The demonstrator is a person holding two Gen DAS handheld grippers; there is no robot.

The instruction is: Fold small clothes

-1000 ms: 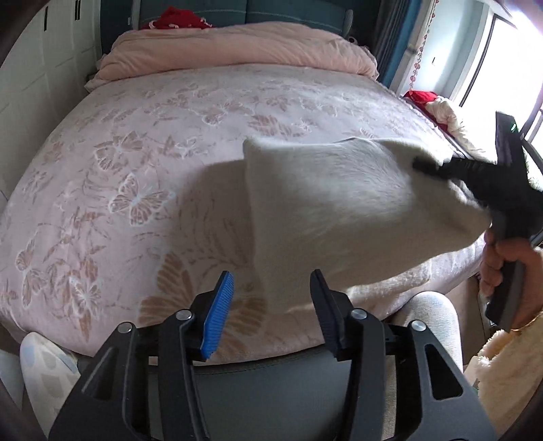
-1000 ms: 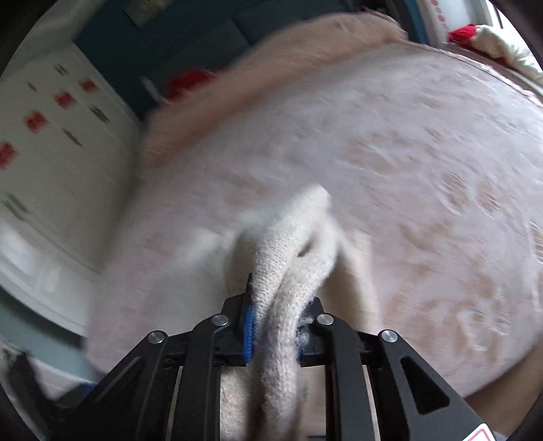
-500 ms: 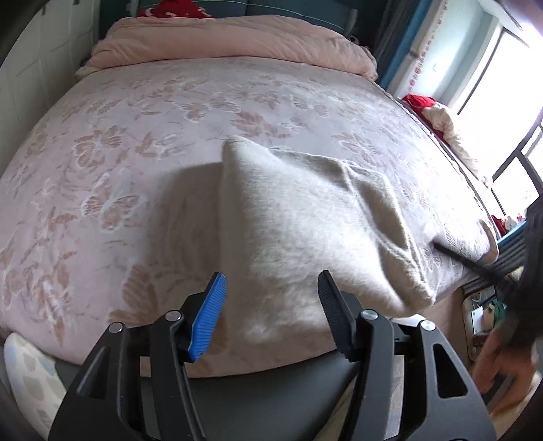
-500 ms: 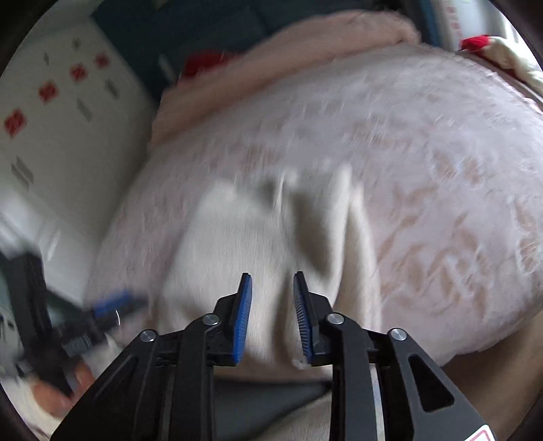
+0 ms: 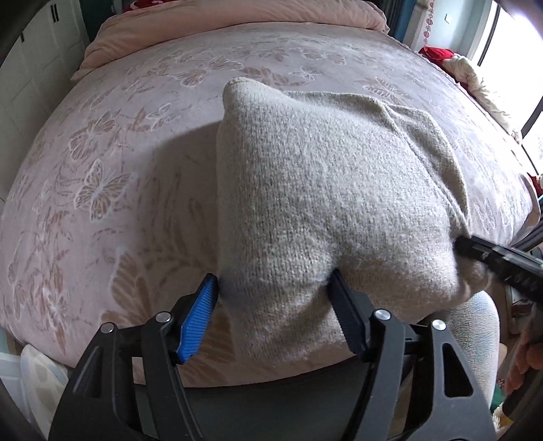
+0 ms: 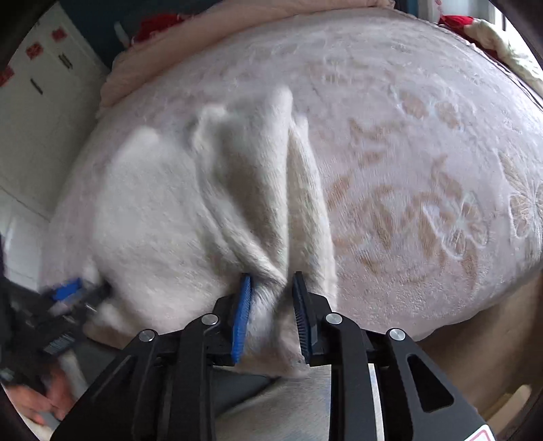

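A soft cream knit sweater (image 5: 325, 203) on the pink bed (image 5: 101, 169), near the front edge, lying bunched and partly folded. Butterfly shapes all over the bed cover. A puffy pink blanket (image 5: 237, 13) at the far end of the bed.

Left gripper (image 5: 275, 298) low at the sweater's near edge, its 2 fingers (image 5: 200, 315) wide apart, with the knit cloth sitting between them, not squeezed. Blue pad on 1 finger.

Right gripper (image 6: 271, 305) at the other side of the sweater, its 2 fingers (image 6: 241, 315) open too, with a pinched-up fold of cloth between the blue pads. Hard to tell if the pads touch the fold.

Seen from the left, the right gripper's black tip poking at the sweater's right corner. White cupboard doors (image 6: 37, 112) beside the bed.
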